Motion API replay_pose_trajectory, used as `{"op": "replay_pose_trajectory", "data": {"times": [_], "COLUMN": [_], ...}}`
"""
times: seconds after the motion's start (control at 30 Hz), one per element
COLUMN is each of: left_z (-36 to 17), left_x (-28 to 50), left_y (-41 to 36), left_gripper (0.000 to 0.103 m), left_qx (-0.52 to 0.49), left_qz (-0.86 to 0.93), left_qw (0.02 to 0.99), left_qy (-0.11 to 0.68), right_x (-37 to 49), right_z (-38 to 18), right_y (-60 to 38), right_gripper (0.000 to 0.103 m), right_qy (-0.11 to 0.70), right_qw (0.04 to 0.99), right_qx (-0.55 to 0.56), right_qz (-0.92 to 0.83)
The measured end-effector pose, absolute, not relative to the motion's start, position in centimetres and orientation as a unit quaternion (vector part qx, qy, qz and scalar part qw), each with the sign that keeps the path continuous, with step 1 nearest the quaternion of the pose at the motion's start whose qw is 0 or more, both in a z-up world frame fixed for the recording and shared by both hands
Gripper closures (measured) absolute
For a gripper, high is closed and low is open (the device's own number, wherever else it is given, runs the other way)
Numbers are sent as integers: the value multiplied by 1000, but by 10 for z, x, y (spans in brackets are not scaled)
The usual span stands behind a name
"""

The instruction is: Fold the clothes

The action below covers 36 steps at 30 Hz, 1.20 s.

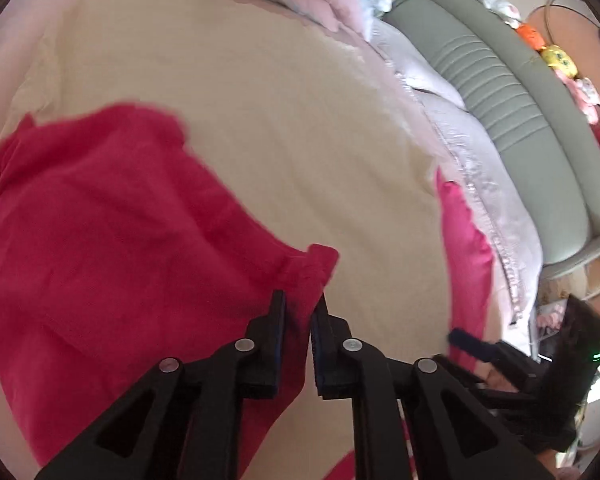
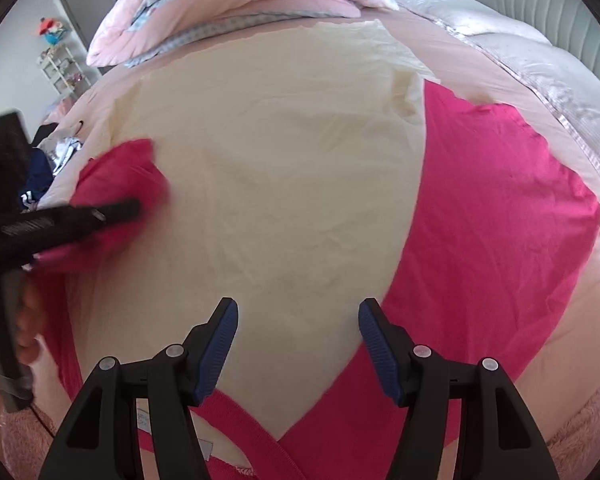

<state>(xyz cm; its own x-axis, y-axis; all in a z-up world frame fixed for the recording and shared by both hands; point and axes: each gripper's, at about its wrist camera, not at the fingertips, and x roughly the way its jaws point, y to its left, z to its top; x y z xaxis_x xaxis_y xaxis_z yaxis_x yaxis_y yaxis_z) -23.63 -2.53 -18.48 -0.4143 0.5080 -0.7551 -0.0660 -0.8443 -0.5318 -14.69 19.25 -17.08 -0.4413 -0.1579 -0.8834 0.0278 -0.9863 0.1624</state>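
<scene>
A bright pink garment (image 2: 480, 220) lies spread on a cream cloth (image 2: 280, 180) on the bed; its V-shaped edge and white label show at the bottom of the right wrist view. In the left wrist view my left gripper (image 1: 300, 300) is shut on a fold of that pink garment (image 1: 120, 220), with cloth bunched between the narrow jaws. From the right wrist the left gripper (image 2: 128, 208) shows at the left, blurred, with the lifted pink fold around it. My right gripper (image 2: 298, 312) stands open above the cream cloth, nothing between its blue pads (image 2: 220, 344).
Folded pink and blue-checked bedding (image 2: 240, 12) lies at the back. A silvery-white duvet (image 1: 472, 152) and a grey-green padded headboard (image 1: 512, 92) run along the right. Dark blue clothes (image 2: 40, 176) lie at the bed's left edge, near a shelf (image 2: 60, 68).
</scene>
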Motion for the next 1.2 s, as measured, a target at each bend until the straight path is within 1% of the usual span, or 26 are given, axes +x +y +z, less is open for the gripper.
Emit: {"op": "replay_pose_trajectory", "data": {"times": [0.03, 0.07, 0.1, 0.13, 0.17, 0.2, 0.3, 0.37, 0.43, 0.47, 0.5, 0.53, 0.57, 0.6, 0.67, 0.73, 0.83, 0.9, 0.93, 0.97, 1.0, 1.03, 1.07, 1.13, 1.17, 1.2], "left_z": [-180, -172, -161, -151, -140, -132, -121, -136, -160, -169, -178, -186, -192, -198, -203, -204, -200, -200, -202, -203, -203, -202, -200, -197, -196, -196], "left_x": [-228, -218, -206, -194, -182, -171, -142, -135, -132, -128, -124, -120, -116, -115, -115, -116, -118, -121, -122, -122, -123, -123, -123, -127, -128, -127], "left_y": [-31, -39, -47, -56, -65, -74, -106, -125, -141, -143, -144, -146, -146, -145, -145, -149, -151, -153, -153, -153, -152, -149, -146, -133, -127, -125], "left_gripper": [92, 84, 67, 55, 36, 35, 35, 35, 40, 45, 45, 45, 45, 45, 45, 45, 45, 45, 45, 45, 45, 45, 45, 45, 45, 48], "left_qx": [-499, -482, -463, -444, -424, -405, -369, -390, -420, -424, -429, -433, -437, -441, -446, -440, -433, -433, -434, -434, -434, -432, -431, -436, -440, -442], "left_qz": [816, 820, 825, 830, 837, 850, 895, 899, 885, 883, 881, 878, 875, 870, 864, 866, 869, 865, 862, 859, 857, 857, 858, 870, 875, 877], "left_qw": [180, 187, 193, 200, 204, 194, 101, 41, 26, 28, 30, 33, 36, 39, 42, 45, 44, 45, 50, 55, 62, 71, 79, 66, 50, 41], "left_qy": [-229, -246, -258, -270, -278, -275, -228, -195, -198, -199, -200, -201, -206, -214, -230, -235, -236, -249, -258, -267, -272, -271, -267, -221, -195, -185], "right_x": [-149, -154, -161, -169, -174, -181, -193, -211, -214, -215, -216, -218, -221, -226, -237, -248, -259, -261, -258, -255, -250, -245, -240, -236, -234, -233], "right_z": [-170, -171, -172, -175, -173, -172, -173, -188, -197, -200, -203, -206, -207, -207, -204, -200, -190, -187, -185, -183, -184, -186, -187, -195, -200, -202], "right_y": [191, 189, 187, 183, 177, 169, 139, 123, 110, 106, 103, 101, 98, 96, 91, 85, 75, 79, 85, 90, 94, 98, 101, 98, 96, 89], "right_gripper": [40, 40, 40, 40, 40, 40, 40, 40, 40, 40, 40, 46, 61, 69, 96, 98, 98, 98, 98, 95, 90, 68, 48, 48, 58, 70], "right_qy": [-64, -67, -70, -76, -87, -101, -126, -121, -153, -177, -190, -194, -188, -175, -153, -135, -86, -91, -111, -131, -141, -150, -159, -157, -155, -144], "right_qw": [62, 70, 79, 90, 105, 123, 167, 157, 176, 186, 187, 178, 170, 160, 161, 170, 162, 149, 152, 155, 152, 148, 144, 153, 158, 165], "right_qx": [524, 524, 526, 529, 530, 530, 535, 555, 561, 560, 559, 558, 555, 553, 552, 552, 543, 551, 551, 550, 551, 553, 554, 563, 567, 566], "right_qz": [-847, -846, -844, -841, -837, -833, -818, -808, -794, -788, -785, -787, -792, -799, -804, -805, -820, -816, -813, -810, -808, -806, -805, -797, -793, -795]}}
